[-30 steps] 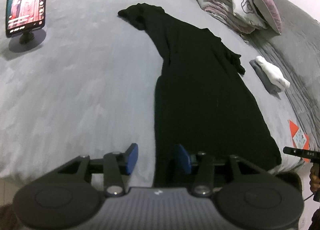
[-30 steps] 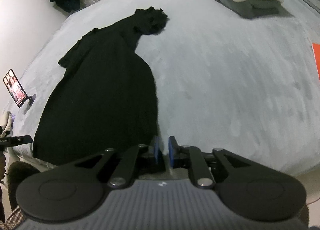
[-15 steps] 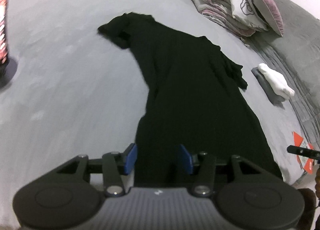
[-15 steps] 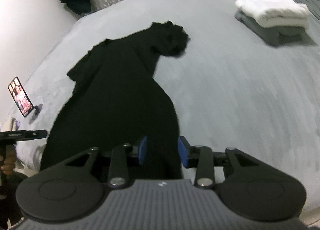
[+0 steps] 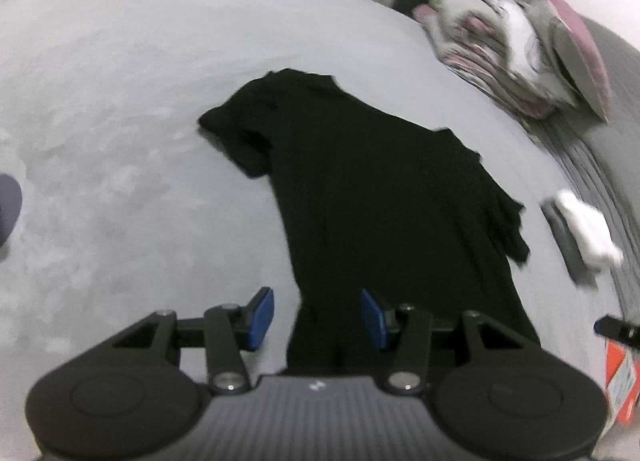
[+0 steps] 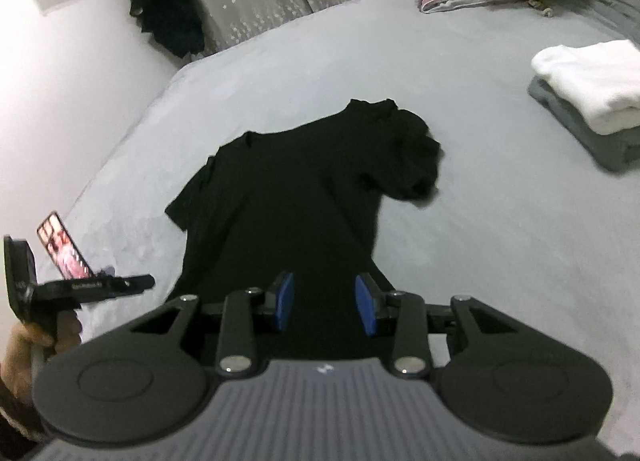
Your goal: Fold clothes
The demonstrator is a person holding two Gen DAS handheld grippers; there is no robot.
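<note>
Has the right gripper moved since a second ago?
Yes. The right gripper was shut at the black shirt's right hem corner; now it is open over the hem, further left, and the folded white towel sits nearer the frame's right edge.

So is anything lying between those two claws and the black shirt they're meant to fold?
Nothing visible does. The left claw and right claw, both open, sit right at the black T-shirt's near hem. The folded white towel lies well off to the side.

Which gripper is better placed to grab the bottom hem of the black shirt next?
Probably the right gripper: the black shirt fills its open fingers. The left gripper, also open, only straddles the hem's edge.
</note>
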